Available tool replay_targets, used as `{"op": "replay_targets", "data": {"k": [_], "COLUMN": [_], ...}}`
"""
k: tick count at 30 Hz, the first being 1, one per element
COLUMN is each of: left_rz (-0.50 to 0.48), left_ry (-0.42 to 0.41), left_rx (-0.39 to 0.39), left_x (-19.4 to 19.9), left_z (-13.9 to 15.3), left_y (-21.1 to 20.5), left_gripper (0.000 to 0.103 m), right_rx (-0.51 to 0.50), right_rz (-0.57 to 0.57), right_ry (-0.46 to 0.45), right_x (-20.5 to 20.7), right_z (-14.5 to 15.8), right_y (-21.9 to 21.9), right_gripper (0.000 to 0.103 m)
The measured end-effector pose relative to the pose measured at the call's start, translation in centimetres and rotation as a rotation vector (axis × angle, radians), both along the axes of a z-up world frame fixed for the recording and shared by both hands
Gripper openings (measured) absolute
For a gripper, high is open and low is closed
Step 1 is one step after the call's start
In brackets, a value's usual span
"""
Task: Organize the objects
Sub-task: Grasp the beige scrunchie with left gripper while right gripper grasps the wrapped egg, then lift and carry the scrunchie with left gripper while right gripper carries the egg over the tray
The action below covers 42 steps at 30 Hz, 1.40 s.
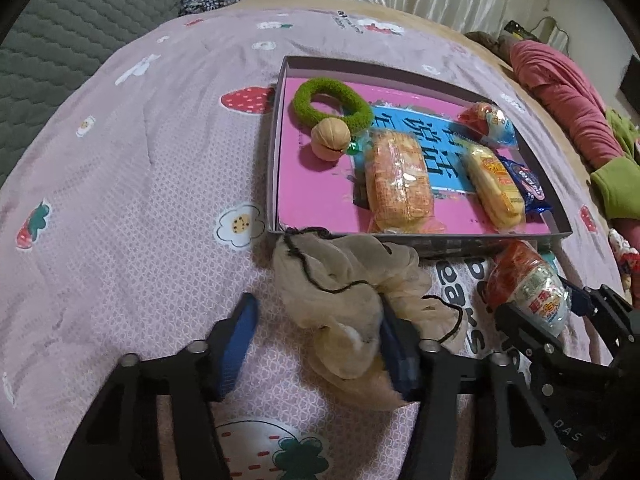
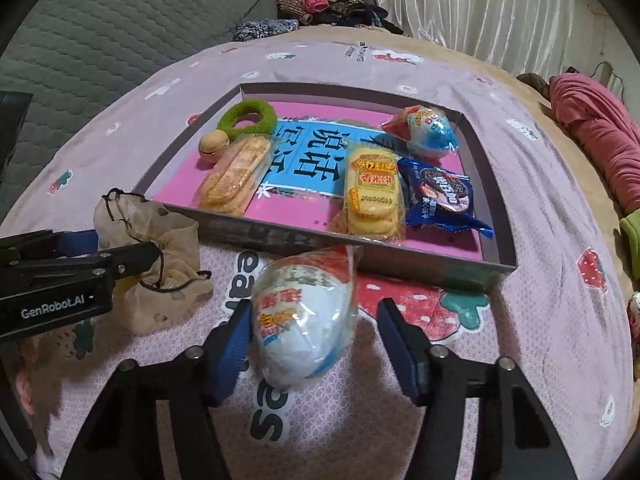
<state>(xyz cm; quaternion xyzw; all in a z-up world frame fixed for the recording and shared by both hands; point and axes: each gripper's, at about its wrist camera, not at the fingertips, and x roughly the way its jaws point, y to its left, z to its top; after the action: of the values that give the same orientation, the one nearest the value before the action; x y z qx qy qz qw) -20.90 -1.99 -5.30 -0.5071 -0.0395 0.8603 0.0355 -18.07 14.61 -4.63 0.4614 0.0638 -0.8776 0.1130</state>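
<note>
Bedding, a pink strawberry quilt [image 1: 120, 168], carried everything. Furthest left, the left tool [image 1: 316, 308] pointed steeply down over a beige gauze pouch [image 1: 340, 280] with a black drawstring. The pouch lay on the quilt just in front of the tray's near left corner. The tool was released: its right pad was buried in the gauze while its left pad stood clear of it.

Further right, a shallow grey tray [image 1: 280, 140] held a green fluffy hair ring [image 1: 332, 104], a walnut [image 1: 328, 140], a cracker packet [image 1: 398, 176], a yellow rice-cake packet [image 1: 494, 184], a blue Oreo packet [image 2: 440, 196] and a red-and-blue egg packet [image 1: 486, 122].

Rightmost, the right tool [image 2: 314, 308] straddled a second, white-and-red egg packet [image 2: 308, 320] lying on the quilt before the tray's near wall. Its left pad touched the wrapper and its right pad stood apart, so it was released as well.

Only the right wrist view made the Oreo label readable and showed the left tool from the side, one finger lying across the pouch. Only the left wrist view showed a small green wrapped sweet [image 1: 353, 148] beside the walnut.
</note>
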Motion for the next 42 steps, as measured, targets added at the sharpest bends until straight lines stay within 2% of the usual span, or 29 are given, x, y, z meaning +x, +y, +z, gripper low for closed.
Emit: {"op": "replay_targets", "data": {"k": [2,4,9,12,25,29,34,42], "left_rz": [-0.007,-0.016,-0.031,-0.037,-0.026,-0.016,-0.022,-0.037], "left_ry": [-0.008,-0.019,-0.026,-0.027,0.038,0.035,0.076,0.081], "left_rx": [-0.015,-0.018,-0.014,-0.009,0.013,0.02,0.013,0.016], "left_x": [0.0,0.0,0.1,0.2,1.6,1.9,2.3,2.3], "left_z": [-0.2,-0.3,-0.4,-0.3,2.3,2.6,3.4,3.2], "left_y": [0.3,0.6,0.9,0.9,0.3,-0.1,0.0,0.1], "left_gripper": [0.036,0.027,0.019,0.01,0.009,0.008,0.008,0.006], "right_rx": [0.0,0.002,-0.004,-0.027,-0.084,-0.093,-0.109,-0.116], "right_rz": [-0.002,0.001,-0.003,-0.003,-0.005,-0.01,-0.003,0.003], "right_ry": [-0.004,-0.013,-0.022,-0.02,0.012,0.022,0.034,0.05], "right_x": [0.0,-0.1,0.0,0.2,1.1,1.4,1.8,2.2], "right_z": [-0.1,-0.2,-0.2,0.2,2.7,3.3,4.1,4.8], "right_y": [0.0,-0.1,0.1,0.3,1.0,1.3,1.3,1.3], "right_gripper": [0.055,0.052,0.05,0.05,0.05,0.05,0.05,0.05]}}
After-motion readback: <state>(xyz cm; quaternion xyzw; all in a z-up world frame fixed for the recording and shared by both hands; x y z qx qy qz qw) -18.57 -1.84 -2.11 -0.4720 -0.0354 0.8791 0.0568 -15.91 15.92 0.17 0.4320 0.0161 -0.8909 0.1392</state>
